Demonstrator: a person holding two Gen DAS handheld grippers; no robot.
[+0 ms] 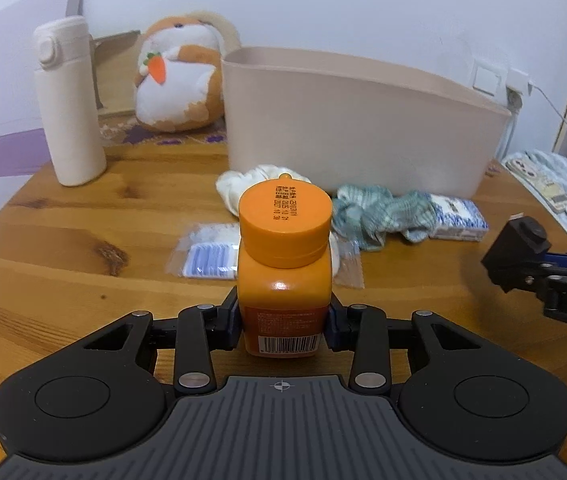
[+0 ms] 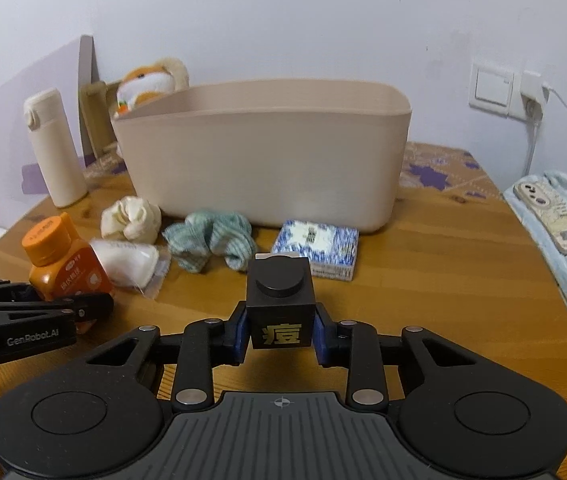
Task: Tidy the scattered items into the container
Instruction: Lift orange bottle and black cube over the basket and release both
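Observation:
My left gripper [image 1: 283, 320] is shut on an orange bottle [image 1: 285, 260] with an orange cap, held upright over the wooden table. My right gripper [image 2: 281, 330] is shut on a small black box [image 2: 281, 304] with a gold character. The beige container [image 2: 267, 160] stands behind on the table; it also shows in the left wrist view [image 1: 355, 120]. In front of it lie a cream sock ball [image 2: 131, 218], a teal sock [image 2: 211, 244], a blue-white tissue pack [image 2: 315, 250] and a clear bag of white items [image 2: 131, 264]. The right gripper appears in the left wrist view [image 1: 523, 256].
A cream thermos [image 2: 53, 148] stands at the left, a plush hamster [image 1: 179, 76] behind it. A purple patterned mat [image 2: 435, 172] lies by the wall. A bed with a power strip [image 2: 551, 212] is on the right. A wall switch [image 2: 491, 90] is above.

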